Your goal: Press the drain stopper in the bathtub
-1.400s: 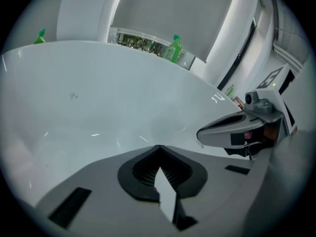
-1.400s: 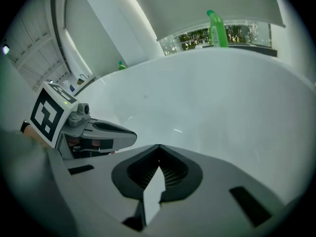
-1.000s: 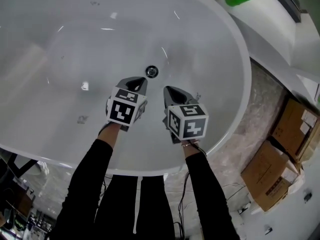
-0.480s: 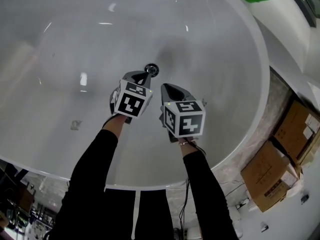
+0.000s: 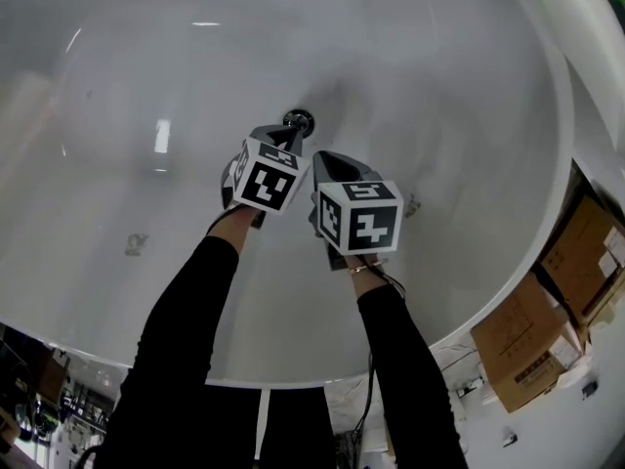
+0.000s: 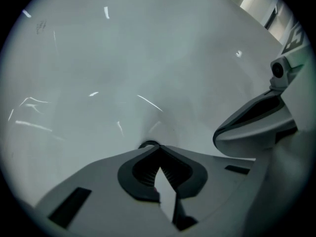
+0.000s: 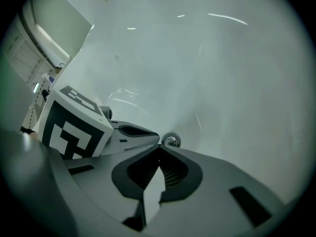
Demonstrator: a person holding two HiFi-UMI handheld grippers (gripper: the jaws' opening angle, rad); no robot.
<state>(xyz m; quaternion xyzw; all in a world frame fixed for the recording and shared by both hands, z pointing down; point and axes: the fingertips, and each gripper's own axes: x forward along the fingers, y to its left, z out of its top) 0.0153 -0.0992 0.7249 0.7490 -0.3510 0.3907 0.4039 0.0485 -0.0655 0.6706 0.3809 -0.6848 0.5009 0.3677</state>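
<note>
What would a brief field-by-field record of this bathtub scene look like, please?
bathtub: white, oval
drain stopper: round, shiny metal, at the tub bottom
left tongs: shut, empty, tip right at the stopper; contact cannot be told
right tongs: shut, empty, beside the left tongs, farther from the stopper
cardboard boxes: on the floor outside the tub, at the person's right

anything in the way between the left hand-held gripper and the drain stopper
Nothing visible. The left hand-held gripper, jaws shut and empty, has its tips right at the drain stopper on the bathtub floor. The right hand-held gripper sits beside it, clear of the stopper.
</note>
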